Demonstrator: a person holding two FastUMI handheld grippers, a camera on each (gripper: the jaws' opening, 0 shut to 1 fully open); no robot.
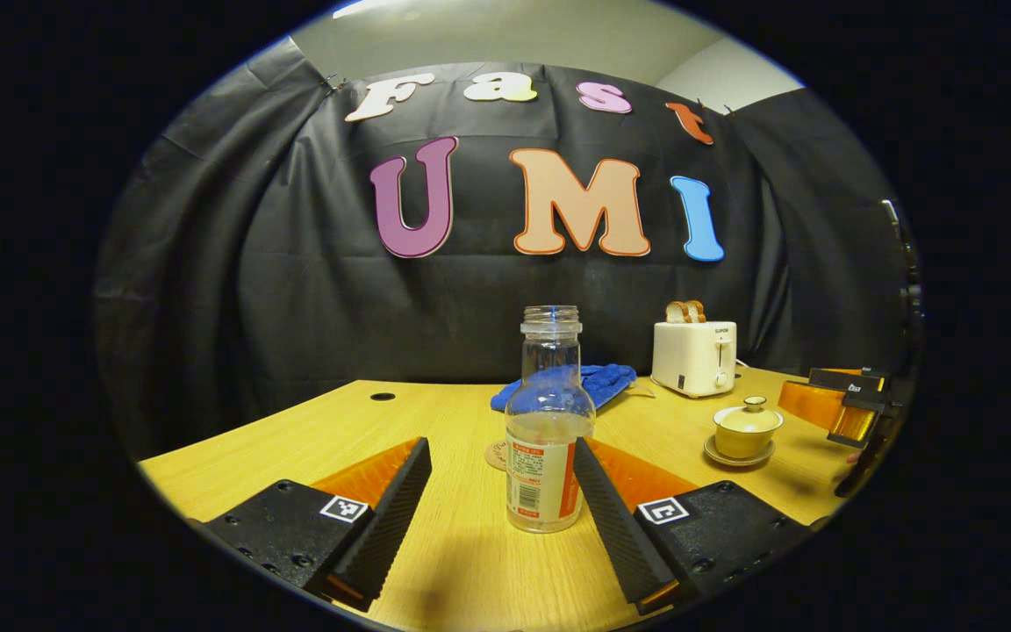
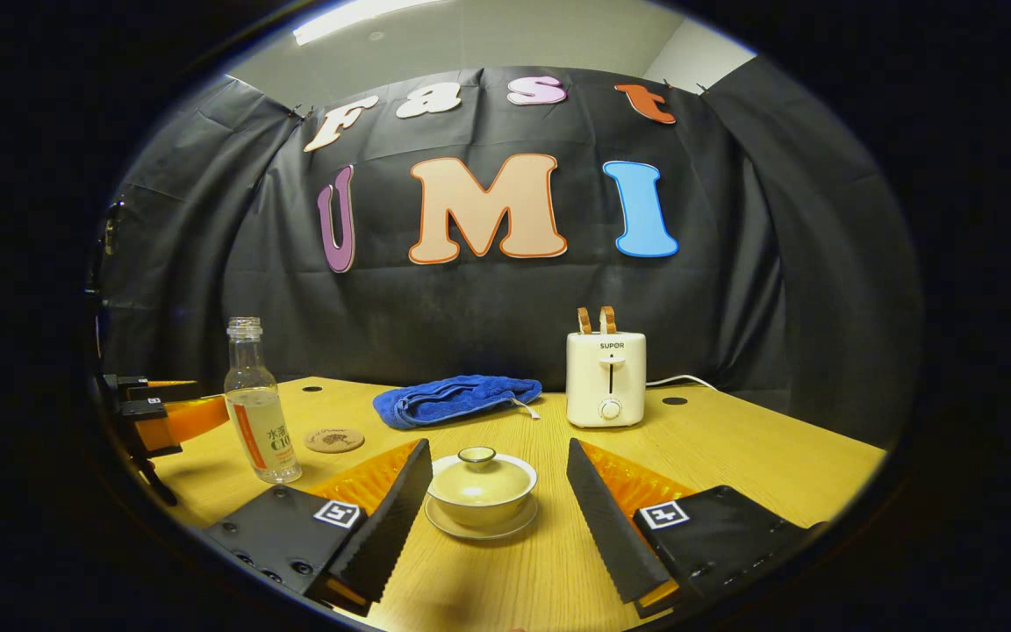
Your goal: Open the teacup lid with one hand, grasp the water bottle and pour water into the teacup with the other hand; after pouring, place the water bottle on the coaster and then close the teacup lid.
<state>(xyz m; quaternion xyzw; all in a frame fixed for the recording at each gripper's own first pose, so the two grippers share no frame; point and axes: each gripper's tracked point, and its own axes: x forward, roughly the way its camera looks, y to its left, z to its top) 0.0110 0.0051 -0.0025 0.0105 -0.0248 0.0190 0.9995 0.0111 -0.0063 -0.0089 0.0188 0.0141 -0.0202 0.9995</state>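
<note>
Currently both jaws stand released: left hand-held gripper flanks the water bottle at centre frame; right hand-held gripper flanks the lidded teacup. Likely fragile, slippery; grip lid knob, bottle mid-body.

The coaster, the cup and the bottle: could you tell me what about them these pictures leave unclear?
- Coaster: left gripper view, mostly hidden behind the water bottle.
- Teacup contents: both views, covered by its lid.
- Coaster print: right gripper view, too small.
- Bottle label: right gripper view, turned partly away.
</note>
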